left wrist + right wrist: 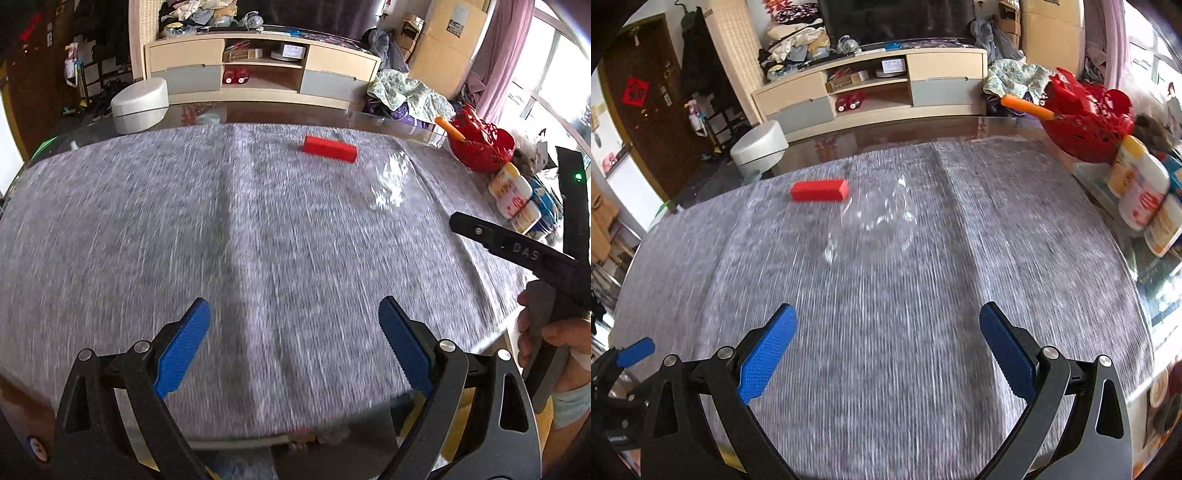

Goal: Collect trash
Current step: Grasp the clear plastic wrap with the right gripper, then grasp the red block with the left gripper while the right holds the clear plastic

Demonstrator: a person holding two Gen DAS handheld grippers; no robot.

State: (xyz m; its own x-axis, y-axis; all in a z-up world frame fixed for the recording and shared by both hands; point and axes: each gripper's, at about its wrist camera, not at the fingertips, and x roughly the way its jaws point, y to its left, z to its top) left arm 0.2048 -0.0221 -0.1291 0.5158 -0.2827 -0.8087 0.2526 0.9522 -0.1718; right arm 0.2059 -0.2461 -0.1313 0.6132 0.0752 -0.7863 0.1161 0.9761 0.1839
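Observation:
A red rectangular box (330, 148) lies on the grey tablecloth (221, 240) at the far side; it also shows in the right wrist view (819, 190). A crumpled clear plastic bag (388, 181) lies just right of the box, and shows in the right wrist view (873, 225). My left gripper (294, 343) is open and empty, low over the near part of the cloth. My right gripper (888, 350) is open and empty, with the bag straight ahead. The right gripper's black body (517, 251) shows at the right of the left wrist view.
A red basket (1086, 114) with an orange stick stands at the table's far right. White bottles (1141, 195) line the right edge. A white round stool (138, 105) and a TV cabinet (258, 70) stand beyond the table. The cloth (886, 295) covers most of the table.

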